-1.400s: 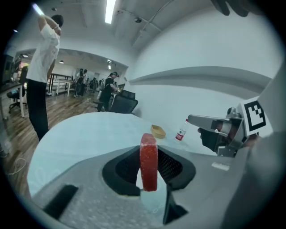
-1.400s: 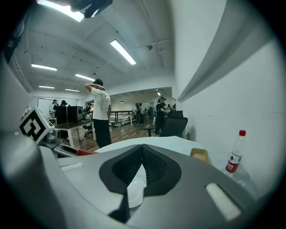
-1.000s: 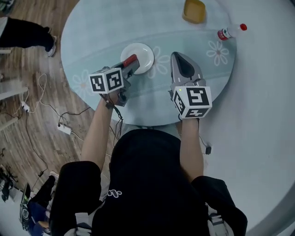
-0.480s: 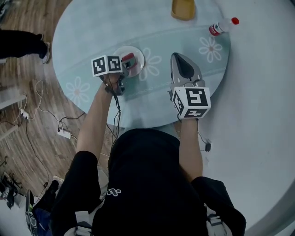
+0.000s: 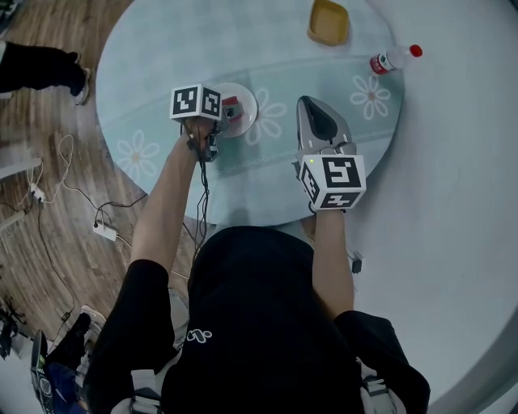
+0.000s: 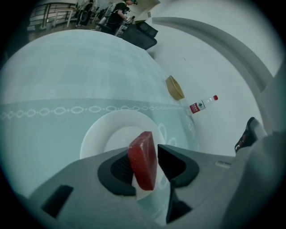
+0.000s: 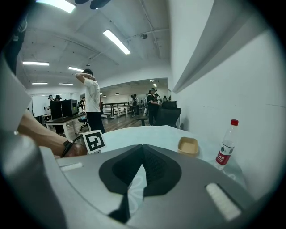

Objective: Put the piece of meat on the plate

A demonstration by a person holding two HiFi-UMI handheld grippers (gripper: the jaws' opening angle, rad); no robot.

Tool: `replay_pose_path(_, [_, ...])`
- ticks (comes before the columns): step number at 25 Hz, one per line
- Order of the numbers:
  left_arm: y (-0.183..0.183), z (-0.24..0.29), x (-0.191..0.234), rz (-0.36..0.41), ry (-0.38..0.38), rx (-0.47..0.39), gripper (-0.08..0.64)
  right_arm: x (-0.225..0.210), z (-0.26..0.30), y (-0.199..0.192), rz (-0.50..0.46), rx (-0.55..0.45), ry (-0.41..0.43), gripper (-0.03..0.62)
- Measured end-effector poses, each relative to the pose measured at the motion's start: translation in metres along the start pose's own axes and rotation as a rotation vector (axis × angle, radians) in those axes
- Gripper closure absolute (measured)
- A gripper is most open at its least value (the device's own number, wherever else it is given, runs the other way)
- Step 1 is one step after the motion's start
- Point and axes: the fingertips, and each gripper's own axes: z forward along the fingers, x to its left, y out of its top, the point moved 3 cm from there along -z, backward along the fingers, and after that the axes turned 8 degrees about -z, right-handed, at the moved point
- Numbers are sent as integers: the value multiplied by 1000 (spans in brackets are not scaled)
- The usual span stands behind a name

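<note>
The red piece of meat [image 6: 144, 159] stands on edge between the jaws of my left gripper [image 6: 149, 156], just over the white plate [image 6: 96, 134]. The jaws are opening: the meat leans on the left pad and a gap shows at the right pad. In the head view the left gripper [image 5: 225, 113] points down onto the plate [image 5: 245, 120], with the meat [image 5: 230, 107] at its near left part. My right gripper [image 5: 317, 109] hovers to the right of the plate, shut on nothing, its pads [image 7: 154, 167] meeting at the tip.
The round table [image 5: 162, 48] has a pale blue cloth with daisy prints. A tan bowl [image 5: 329, 22] and a red-capped bottle [image 5: 394, 58] stand at the far right. Cables [image 5: 97, 226] lie on the wooden floor at the left, where a person's leg [image 5: 40, 69] shows.
My left gripper came down and tilted onto the plate with the meat. Its jaws now stand wider apart round the meat. The right gripper stayed in place.
</note>
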Motion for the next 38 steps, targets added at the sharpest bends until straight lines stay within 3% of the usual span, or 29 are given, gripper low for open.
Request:
replay_pose_path(4, [-5,-4,-7,107,36,29,307,7,-2,3,-12,3,10,584])
replay_pose_path(7, [-8,-9,-7,199,107,29,227,11,-2,5,-20,2,15,584])
replay_pose_path(11, [-12,-19,-4,275,176,9,215,17,-3,6,-31,-2,30,585])
replay_pose_path(14, [-17,-33,0,274,207,-37,215,23,-5,7,-34,-7,46,584])
replay_pose_path(16, [-19,-48,-4,247,184,-85,227,29,-7,9,-32,-16,62,584])
replay_pose_path(19, [-15,-81,-25,216,107,-221,294,39,-10,18,-36,-43,86,584])
replay_pose_path(25, [-3,-174,-69,264,5,-594,565,62,-10,47,-38,-117,127,584])
replay_pose_path(28, [-13,-219,-98,329,-87,-735,565,75,-15,64,-38,-157,147,584])
replay_pose_path(31, [-23,-265,-123,386,-124,-871,565,90,-25,88,-23,-241,179,584])
replay_pose_path(33, [-30,-289,-135,433,-96,-959,565,97,-32,101,3,-301,194,584])
replay_pose_path(36, [-41,-314,-141,494,34,-1094,565,102,-40,113,22,-339,194,584])
replay_pose_path(38, [-48,-319,-138,503,98,-1138,565,109,-46,118,26,-354,227,584])
